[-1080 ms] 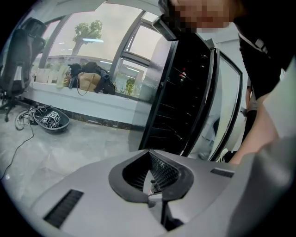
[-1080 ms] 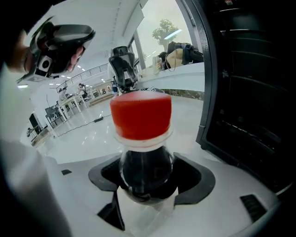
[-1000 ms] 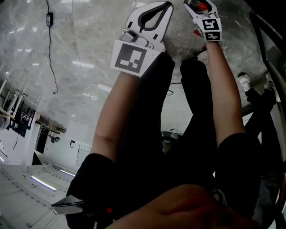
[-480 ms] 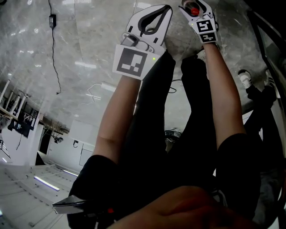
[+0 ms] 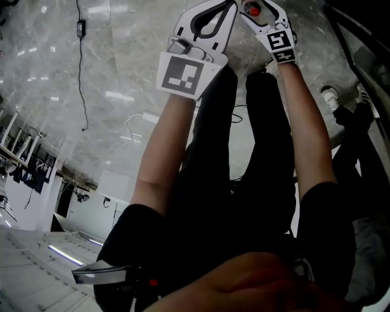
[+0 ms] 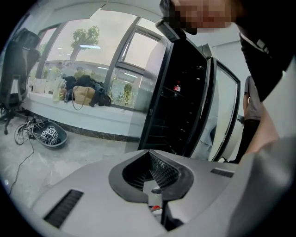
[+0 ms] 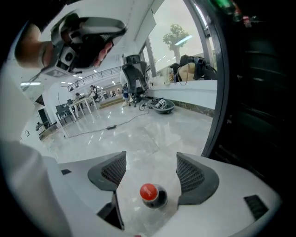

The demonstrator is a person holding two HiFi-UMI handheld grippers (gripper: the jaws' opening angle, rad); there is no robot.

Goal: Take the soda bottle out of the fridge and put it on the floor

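Note:
The soda bottle [image 7: 150,194], dark with a red cap, stands upright on the pale marble floor [image 7: 138,134]. My right gripper [image 7: 151,158] is open around it, both pads apart from the bottle. In the head view the red cap [image 5: 252,10] shows between the right gripper's [image 5: 257,5] fingers at the top edge. My left gripper [image 5: 226,7] hangs just left of it, shut with nothing held; its pads meet in the left gripper view [image 6: 149,153]. The dark fridge [image 6: 182,106] stands open ahead; its edge fills the right side of the right gripper view [image 7: 259,92].
A person's legs and shoes [image 5: 329,94] stand right of the arms. A cable with an adapter [image 5: 80,27] runs over the floor. An office chair [image 7: 134,69], a basket [image 6: 48,135] and bags on a window ledge [image 6: 85,95] lie farther off.
Both grippers have drifted up and a little left in the head view. The red cap stays between the right gripper's fingers; the left gripper stays shut.

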